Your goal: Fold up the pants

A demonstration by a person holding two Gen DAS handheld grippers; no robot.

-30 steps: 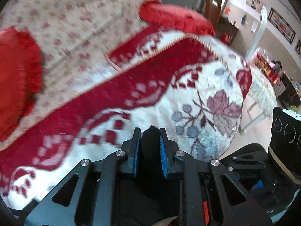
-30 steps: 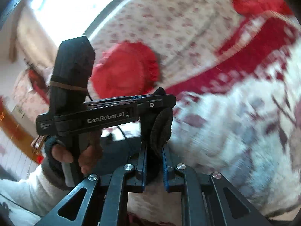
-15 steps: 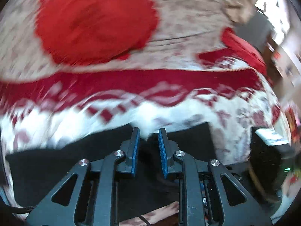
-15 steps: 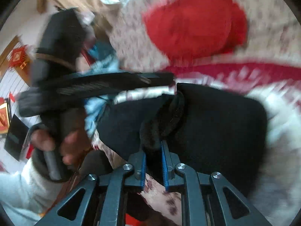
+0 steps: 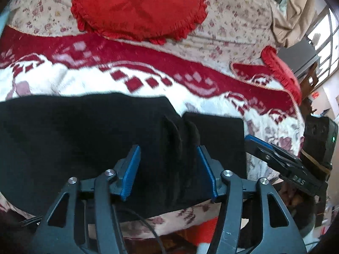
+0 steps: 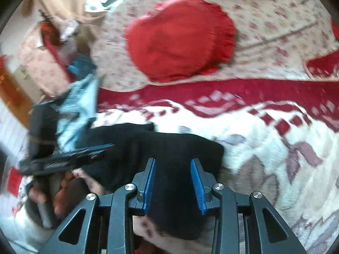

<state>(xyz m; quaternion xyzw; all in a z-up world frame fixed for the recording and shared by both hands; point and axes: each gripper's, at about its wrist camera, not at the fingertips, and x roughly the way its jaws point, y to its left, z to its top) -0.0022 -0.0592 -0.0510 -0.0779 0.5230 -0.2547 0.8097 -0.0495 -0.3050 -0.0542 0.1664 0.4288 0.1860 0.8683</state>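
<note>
- Black pants (image 5: 74, 139) lying spread across the near part of a red-and-white patterned blanket (image 5: 148, 72), folded into a broad dark slab with upright ridges of cloth near its right end.
- Left gripper (image 5: 168, 167) pointing down over the pants, jaws opening; blue pads standing clear on either side of the ridges, cloth between them but no longer pinched.
- Right gripper (image 6: 173, 184) over the other end of the pants (image 6: 169, 148), jaws also opening; dark cloth between the blue pads, seemingly not pressed, though blur makes this hard to judge.
- In the right wrist view, a hand (image 6: 61, 192) gripping the handle of the left gripper at the lower left, badly blurred.
- Round red cushion (image 5: 137, 8) with a frilled edge resting on a flowered sheet (image 5: 228, 21) beyond the blanket, well apart from the pants.
- Second red cushion (image 5: 281, 72) at the far right edge of the bed.
</note>
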